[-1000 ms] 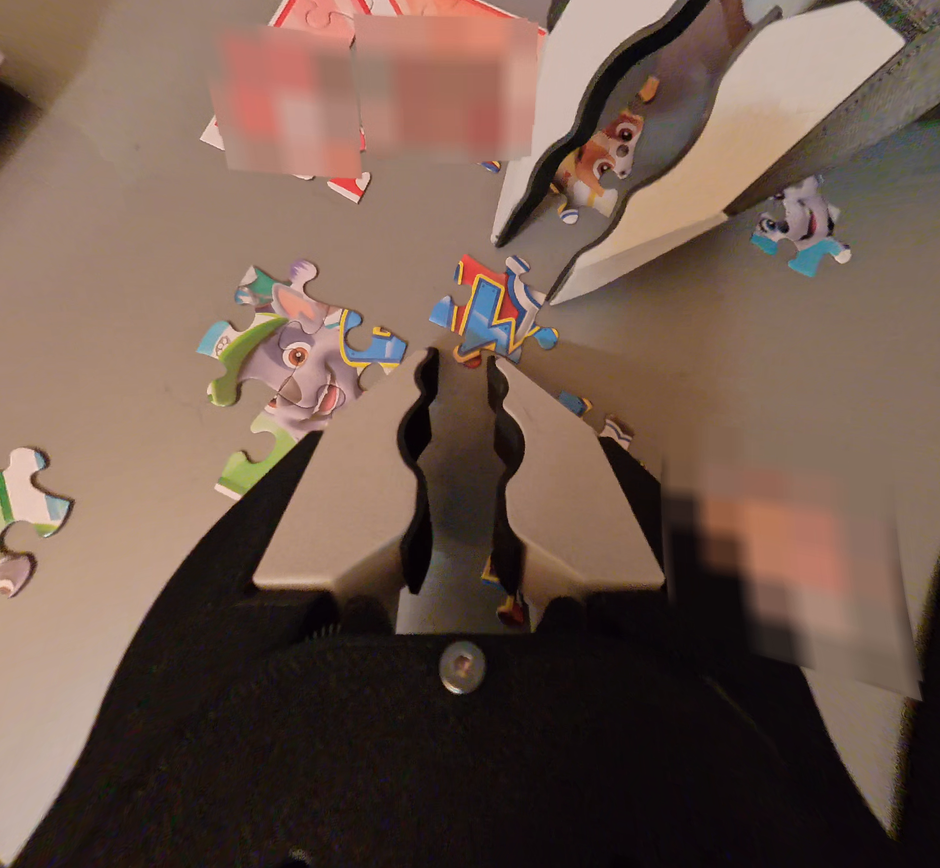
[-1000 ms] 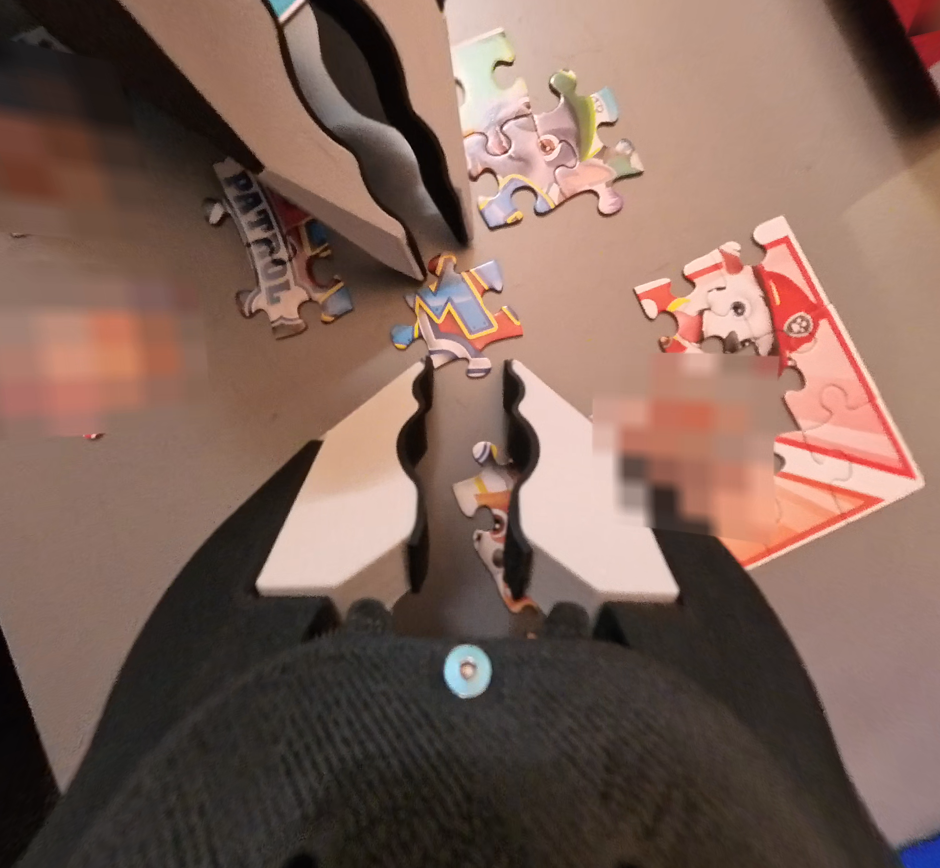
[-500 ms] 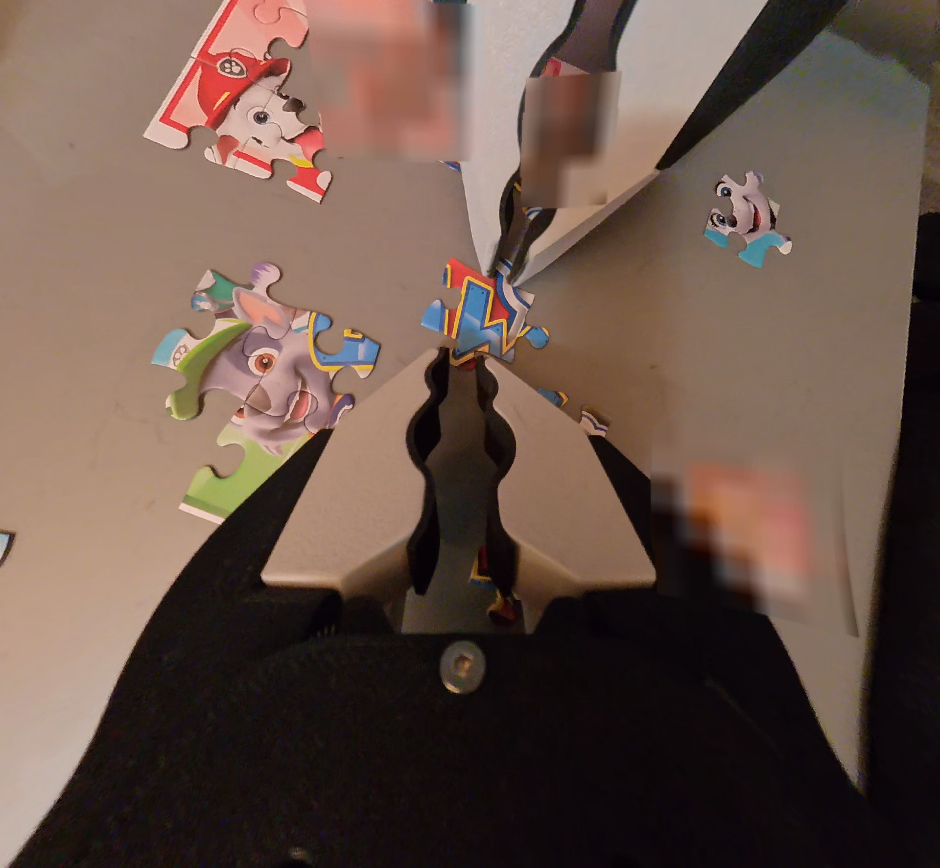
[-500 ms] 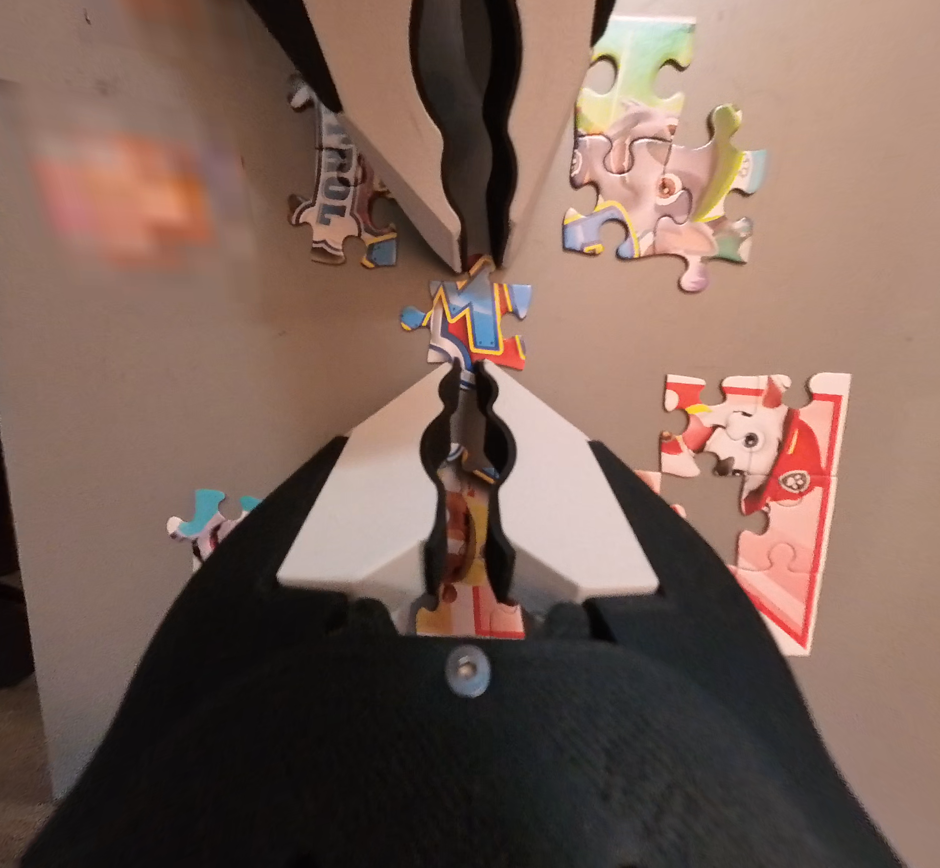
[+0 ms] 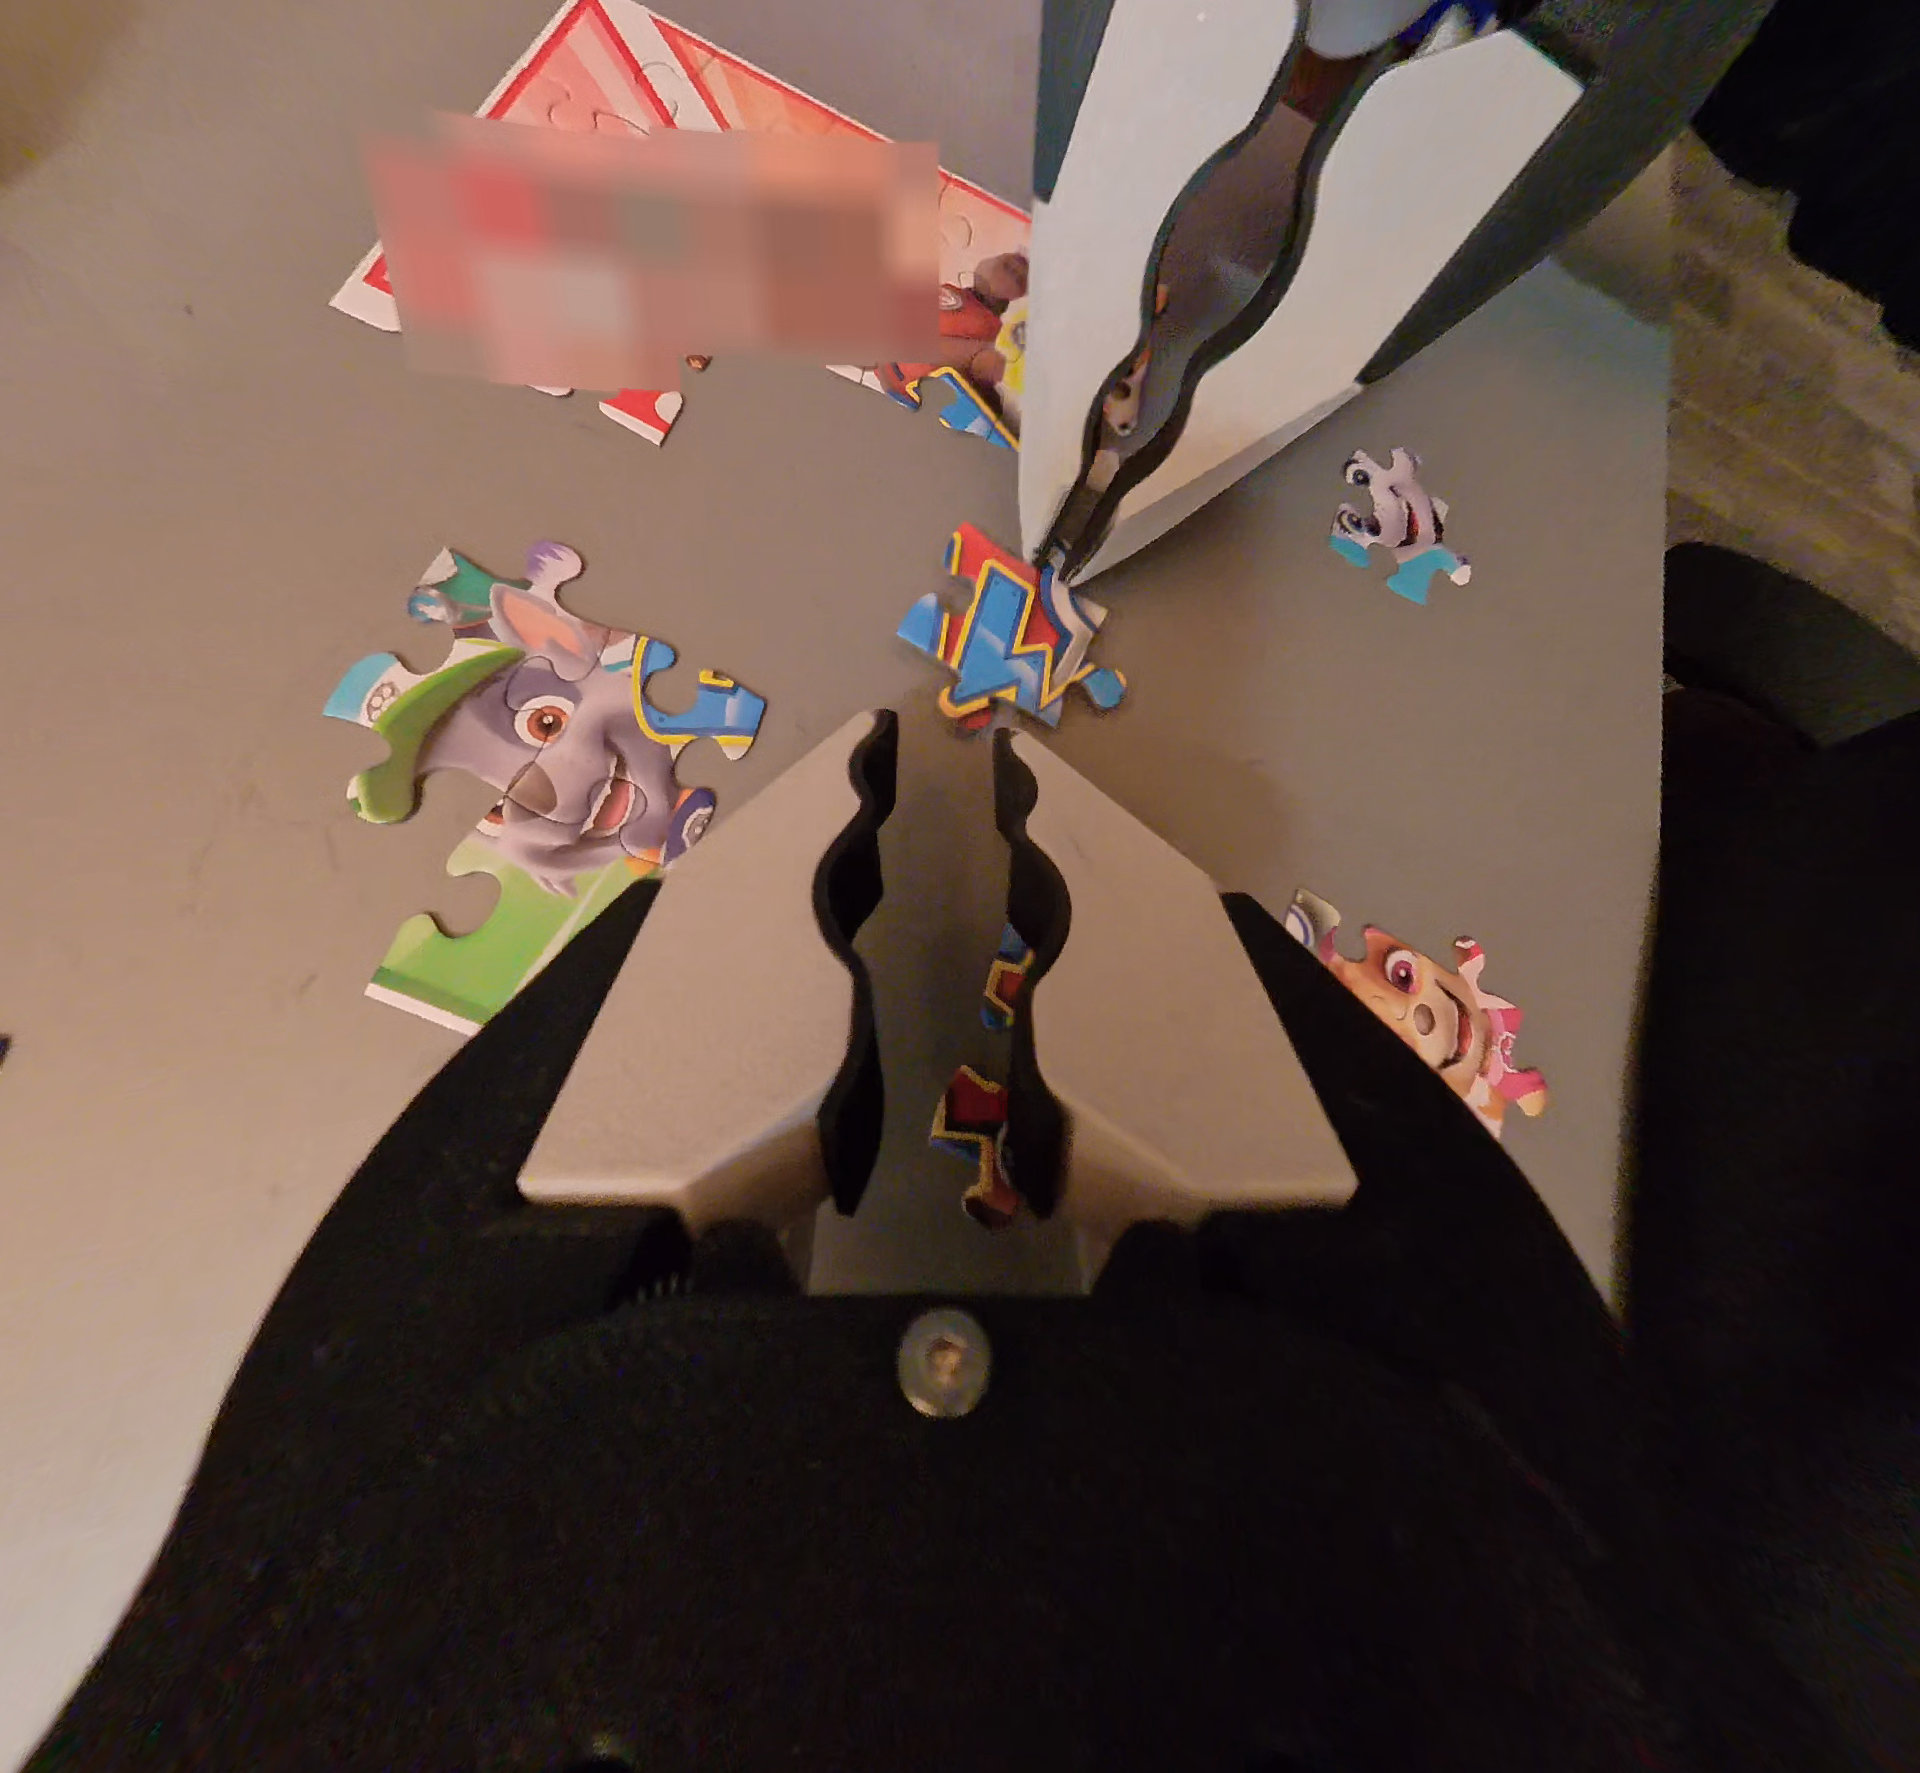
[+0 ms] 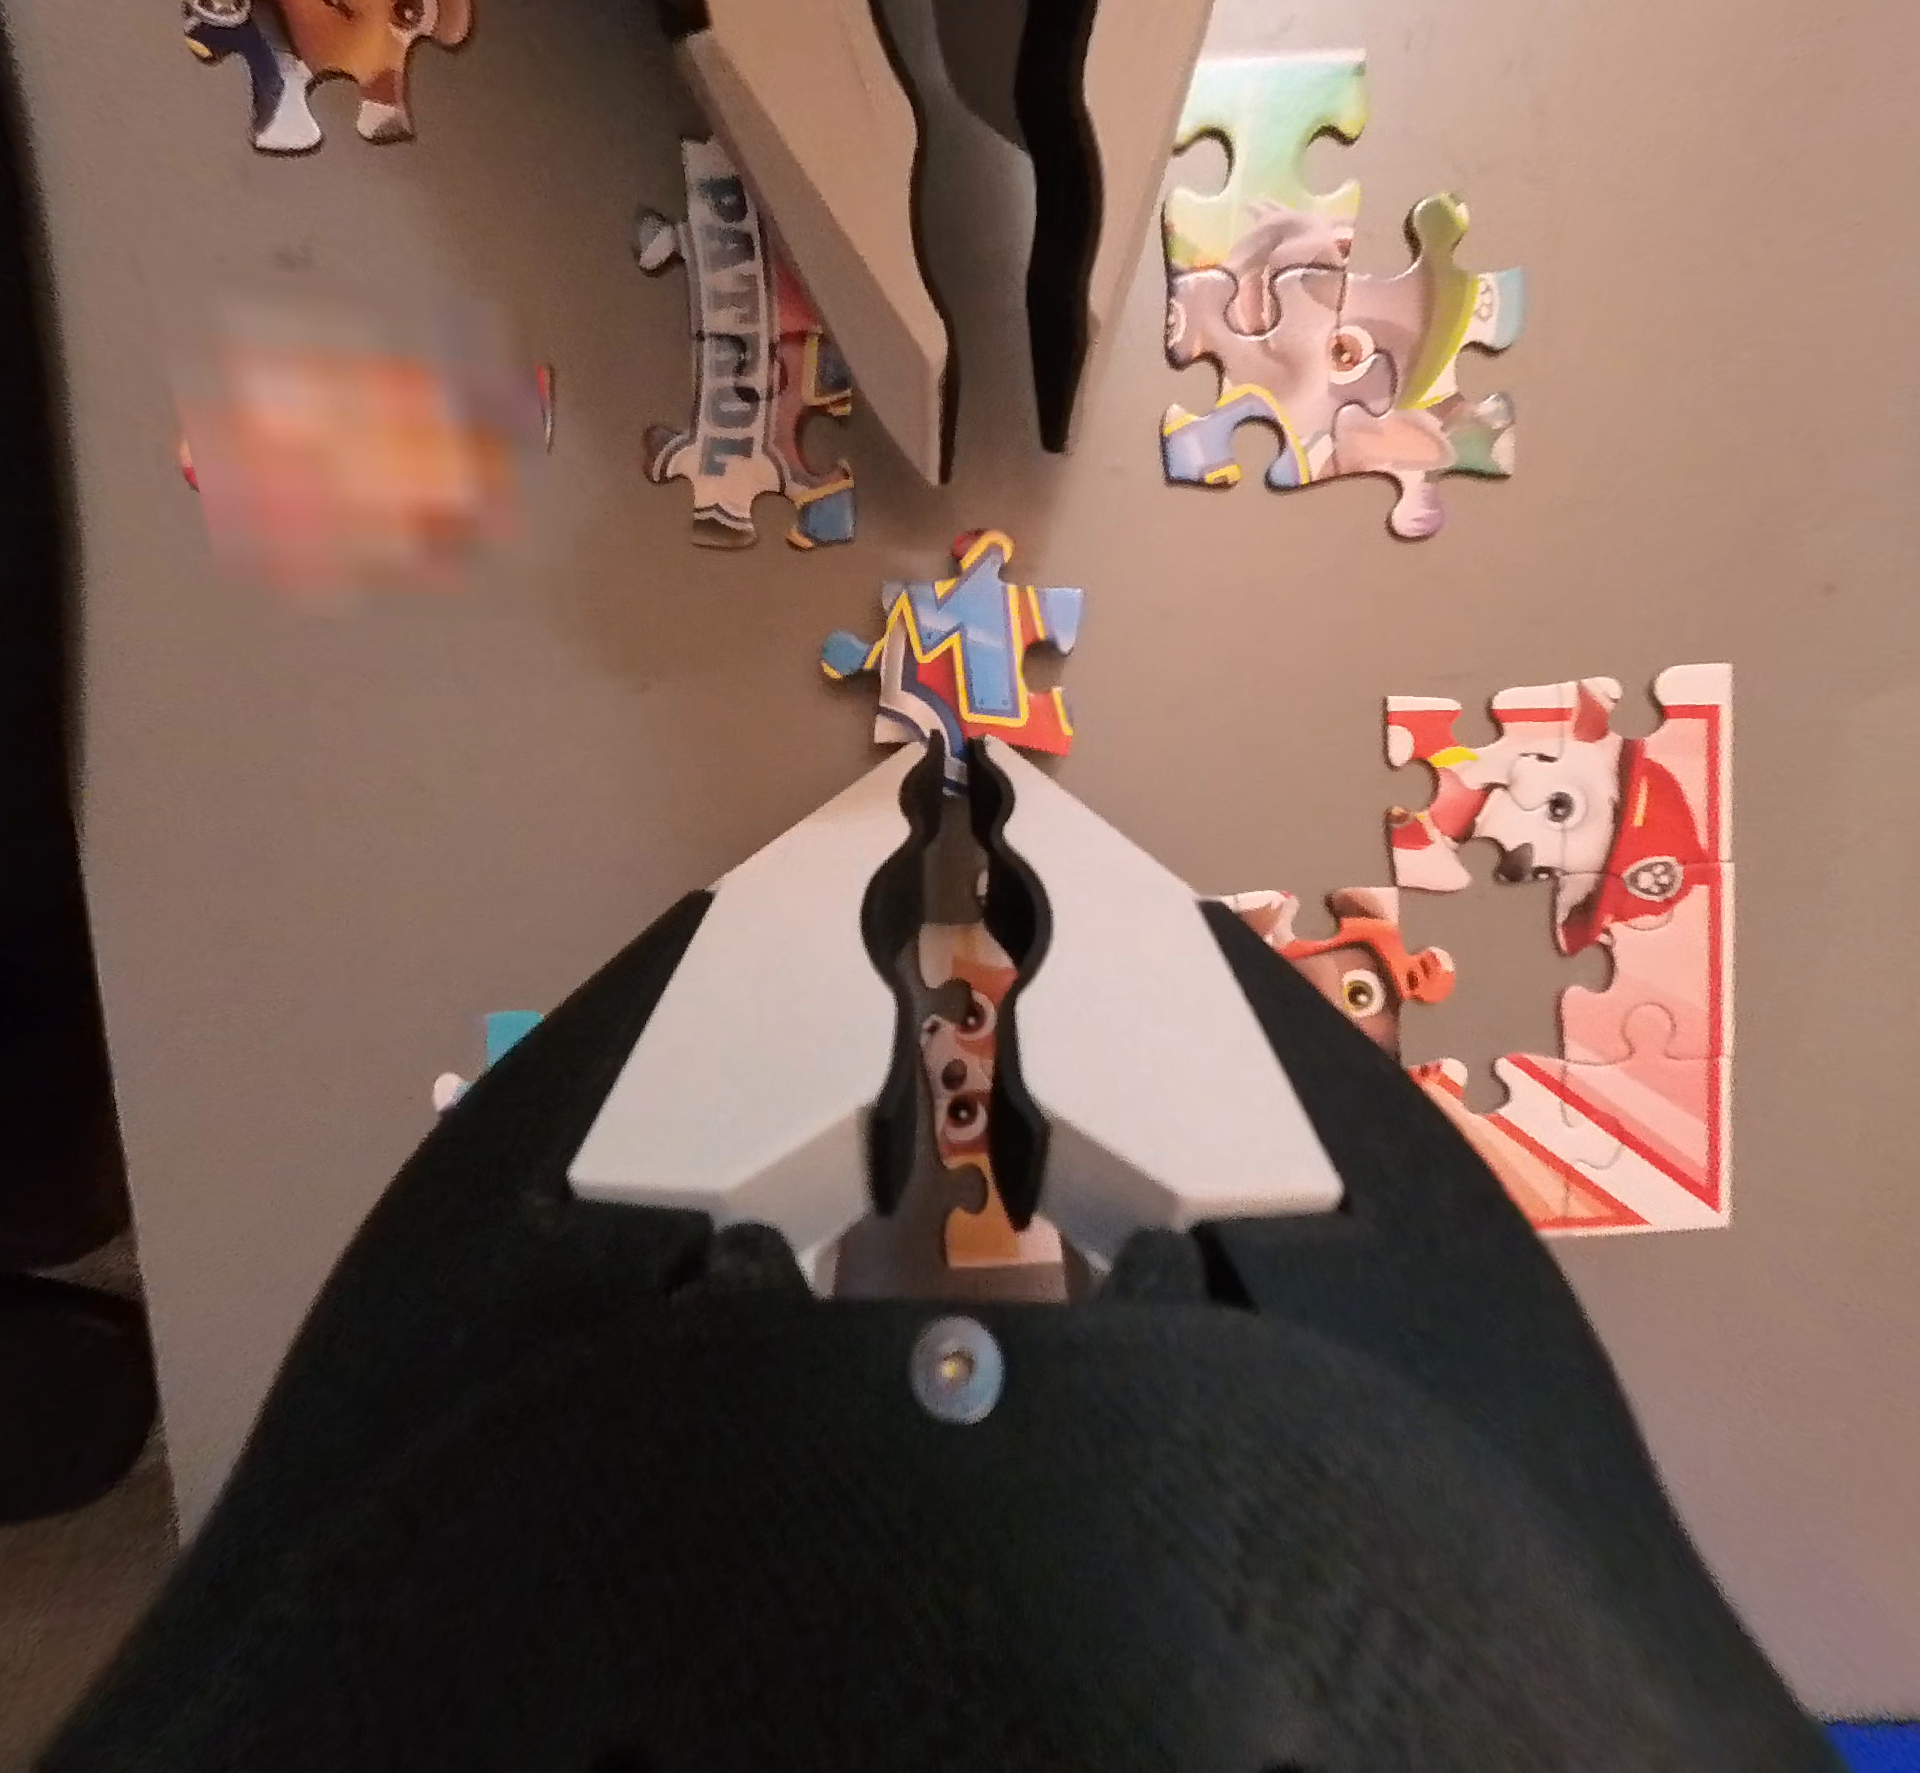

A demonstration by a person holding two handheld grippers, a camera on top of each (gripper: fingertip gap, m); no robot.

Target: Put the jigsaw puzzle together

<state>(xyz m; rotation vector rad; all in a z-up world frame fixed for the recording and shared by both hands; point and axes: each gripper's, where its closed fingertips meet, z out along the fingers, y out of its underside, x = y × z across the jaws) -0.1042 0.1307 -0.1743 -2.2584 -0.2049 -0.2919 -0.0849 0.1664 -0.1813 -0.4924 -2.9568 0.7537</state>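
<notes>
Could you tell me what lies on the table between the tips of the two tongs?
One loose blue, red and yellow puzzle piece: the right tongs pinch its far edge; the open left tongs stop just short. Both views show it.

A grey desk is carrying loose puzzle pieces, two joined clusters and possibly a lettered pair.

Likely a home room: children's cartoon jigsaw pieces lie scattered on a plain grey worktop ahead of the hand-held gripper, with beige carpet past its far right edge.
</notes>
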